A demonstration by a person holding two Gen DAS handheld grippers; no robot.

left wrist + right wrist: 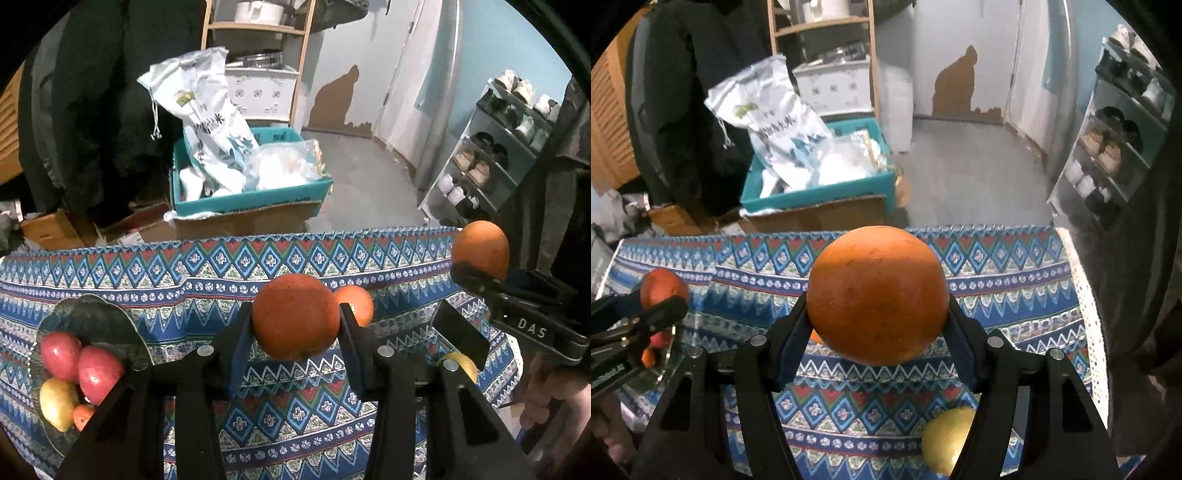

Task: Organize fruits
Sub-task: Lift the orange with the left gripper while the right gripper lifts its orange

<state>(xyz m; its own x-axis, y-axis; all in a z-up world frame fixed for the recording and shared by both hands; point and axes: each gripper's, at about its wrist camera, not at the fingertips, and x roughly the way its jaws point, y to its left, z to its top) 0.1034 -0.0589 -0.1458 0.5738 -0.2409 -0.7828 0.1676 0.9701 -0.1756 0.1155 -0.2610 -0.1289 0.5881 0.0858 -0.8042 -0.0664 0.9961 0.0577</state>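
Note:
My left gripper (295, 325) is shut on an orange (295, 315) and holds it above the patterned tablecloth (258, 266). My right gripper (877, 314) is shut on a larger orange (877, 293), also held above the cloth; it shows at the right in the left wrist view (480, 249). A glass plate (92, 317) at the left holds two red apples (79, 362), a yellow fruit (57, 404) and a small orange fruit (83, 415). Another orange (356, 302) lies on the cloth behind my left gripper. A yellow fruit (947, 439) lies on the cloth under my right gripper.
Beyond the table's far edge stand a teal box (251, 199) with white bags on cardboard boxes, a wooden shelf (258, 55) and a shoe rack (491, 155) at the right. A dark coat (92, 110) hangs at the left.

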